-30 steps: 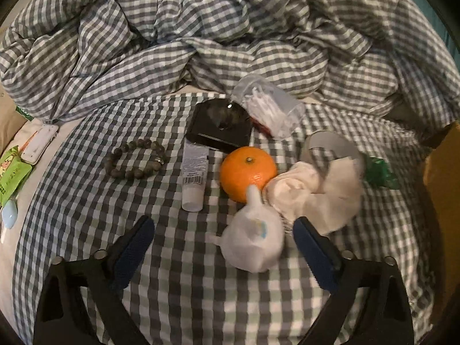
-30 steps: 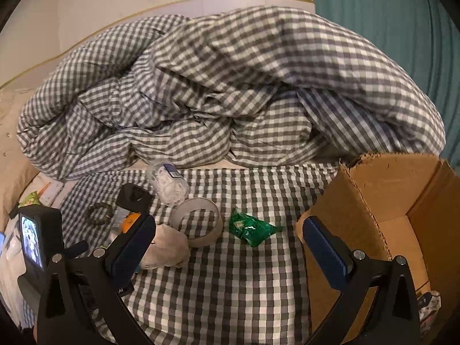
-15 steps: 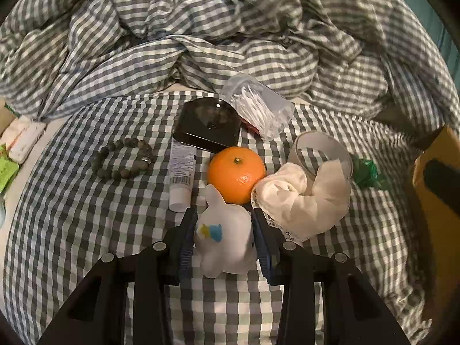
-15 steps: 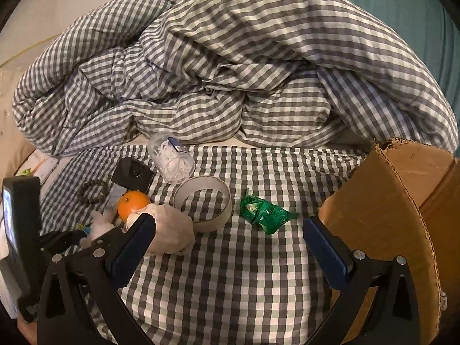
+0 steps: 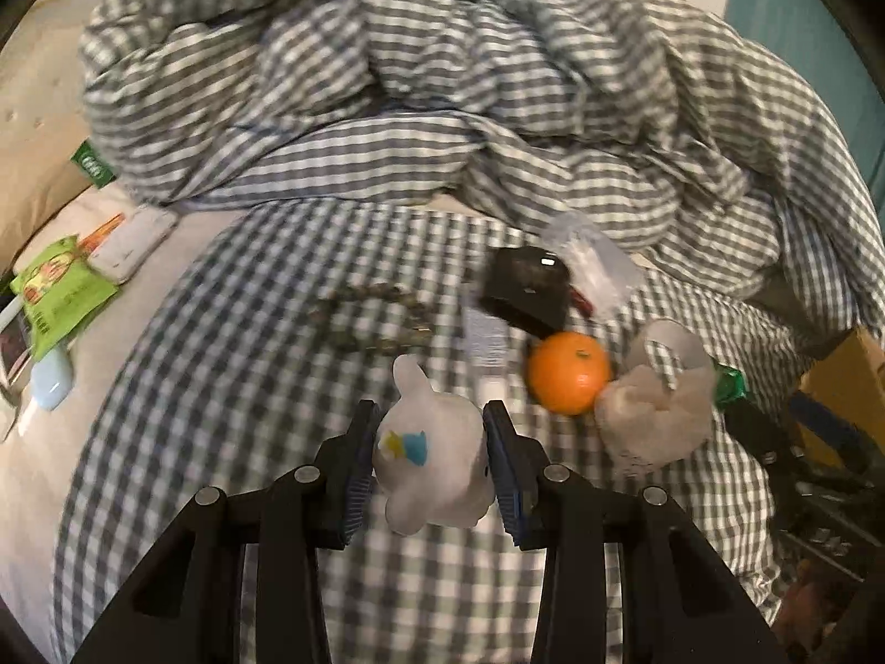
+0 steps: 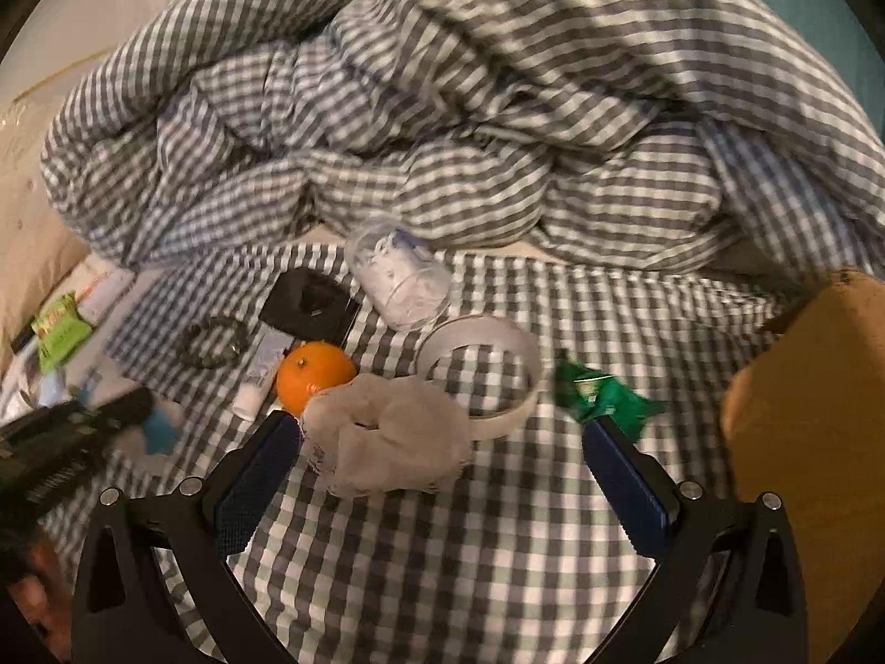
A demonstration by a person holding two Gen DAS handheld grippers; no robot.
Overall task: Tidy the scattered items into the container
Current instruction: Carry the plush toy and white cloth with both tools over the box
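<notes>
On the left, the left gripper (image 5: 431, 459) pinches a small white toy (image 5: 434, 462) over the checked sheet (image 6: 498, 553), both pads against its sides. The cardboard box (image 6: 813, 420) lies far to the right, cut off by the frame, its inside hidden. Nearer it, the right gripper (image 6: 442, 476) hangs spread wide, a crumpled white cloth (image 6: 387, 437) just ahead between its jaws. Motion blurs the smaller items.

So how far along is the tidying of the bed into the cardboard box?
Early. Nothing shows as boxed; the cardboard box interior is out of view. In hand: the left claw grips the white plush toy. The right claw is open over the crumpled cloth. Orange, tape roll, green packet remain.
</notes>
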